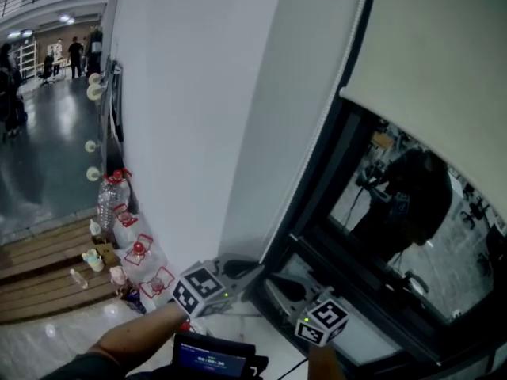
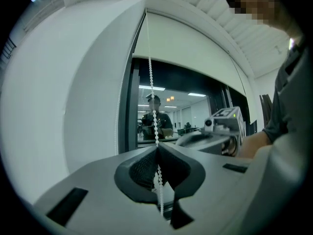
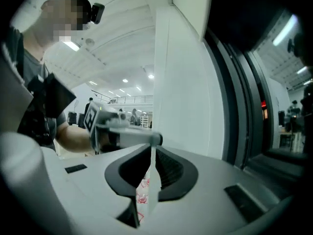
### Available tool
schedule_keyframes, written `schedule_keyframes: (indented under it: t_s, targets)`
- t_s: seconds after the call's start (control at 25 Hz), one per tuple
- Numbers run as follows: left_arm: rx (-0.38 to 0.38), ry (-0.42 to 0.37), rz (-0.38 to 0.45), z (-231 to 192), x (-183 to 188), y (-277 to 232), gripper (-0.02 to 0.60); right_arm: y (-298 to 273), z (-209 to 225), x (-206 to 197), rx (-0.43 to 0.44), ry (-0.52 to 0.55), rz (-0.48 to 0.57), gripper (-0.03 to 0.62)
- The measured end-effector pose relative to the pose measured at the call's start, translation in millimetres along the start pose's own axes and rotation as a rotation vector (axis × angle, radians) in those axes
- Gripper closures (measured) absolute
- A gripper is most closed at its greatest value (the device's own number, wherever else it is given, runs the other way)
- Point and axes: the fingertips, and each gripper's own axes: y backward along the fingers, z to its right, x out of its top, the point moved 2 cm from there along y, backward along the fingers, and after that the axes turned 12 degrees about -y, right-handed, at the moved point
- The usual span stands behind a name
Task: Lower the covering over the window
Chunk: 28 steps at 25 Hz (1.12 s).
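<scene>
Down left, against the smooth white wall [image 1: 190,93]: a huddle of clear plastic bottles [image 1: 115,200] with red caps, beside pale wooden steps [image 1: 40,267]. Farther off, a glossy grey floor [image 1: 47,165] with a few people [image 1: 75,54] standing well apart from the work. To the right, the window [image 1: 420,236]: dark glass in a black frame [image 1: 317,212], mirroring a person's outline. Over its upper part, the roller blind [image 1: 428,46], pale, matte and flat, ending in a smooth lower hem with bare glass below it. Beside the frame's left edge, a thin bead chain [image 2: 152,106] of small white balls, hanging down from the top. Left tongs [image 2: 157,148] pressed together on that chain, pinching it between dark ribbed pads. Right tongs [image 3: 150,148] just beside, to the right, spread by a narrow gap and holding nothing. Both of smooth moulded grey plastic, tapering to blunt tips.
</scene>
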Motion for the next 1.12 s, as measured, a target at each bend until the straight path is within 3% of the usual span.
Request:
schedule_keyframes:
  t_s: [0.28,0.44,0.8,0.88,1.12]
  targets:
    - [-0.007,0.008,0.017,5,2,0,0.584,14,-19,140,0.077,0.11,0.221,0.534]
    - [-0.015,0.002,0.019,9,4,-1,0.584,4,-18,190,0.08,0.142,0.241,0.51]
    - [-0.012,0.005,0.019,11,4,3,0.584,-4,-25,245,0.168,0.102,0.316,0.511]
    - [-0.015,0.007,0.02,12,4,3,0.584,-4,-22,252,0.156,0.096,0.327,0.557]
    - [-0.029,0.021,0.029,13,5,2,0.584,-12,-21,258,0.118,0.122,0.291,0.57]
